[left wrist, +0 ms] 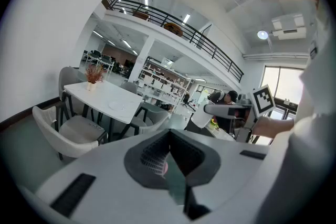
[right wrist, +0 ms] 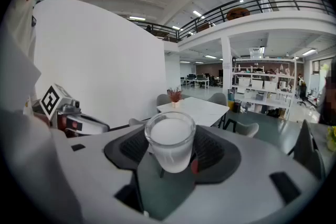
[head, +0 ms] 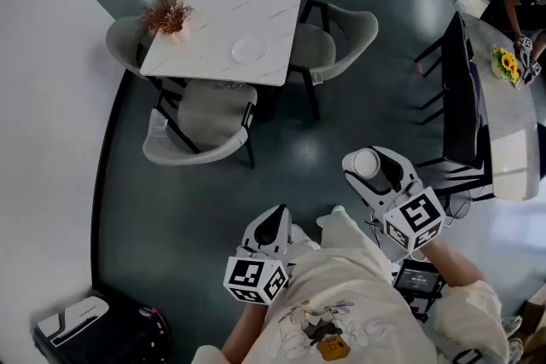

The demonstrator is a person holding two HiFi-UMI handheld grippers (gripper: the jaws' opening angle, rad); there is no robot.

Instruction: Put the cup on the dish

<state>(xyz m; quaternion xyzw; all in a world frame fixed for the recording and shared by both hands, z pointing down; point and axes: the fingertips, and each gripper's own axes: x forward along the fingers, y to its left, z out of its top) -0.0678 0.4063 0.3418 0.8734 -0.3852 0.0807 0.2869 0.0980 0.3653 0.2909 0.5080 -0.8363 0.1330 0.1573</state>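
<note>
My right gripper point(head: 368, 168) is shut on a frosted white cup point(head: 367, 163), held upright in the air at waist height above the dark floor. In the right gripper view the cup point(right wrist: 170, 139) sits between the two jaws, rim up. The clear dish point(head: 249, 49) lies on the white marble table point(head: 213, 13) across the floor, far from both grippers. It shows faintly in the left gripper view as the dish point(left wrist: 116, 105). My left gripper point(head: 271, 222) is shut with nothing in it, low and to the left of the right one.
Grey chairs point(head: 200, 128) ring the table, and a dried plant point(head: 166, 14) stands at its left corner. A black chair point(head: 456, 98) and a long counter with yellow flowers point(head: 508, 64) are on the right, with a person beside it. A white device point(head: 72, 315) lies by the left wall.
</note>
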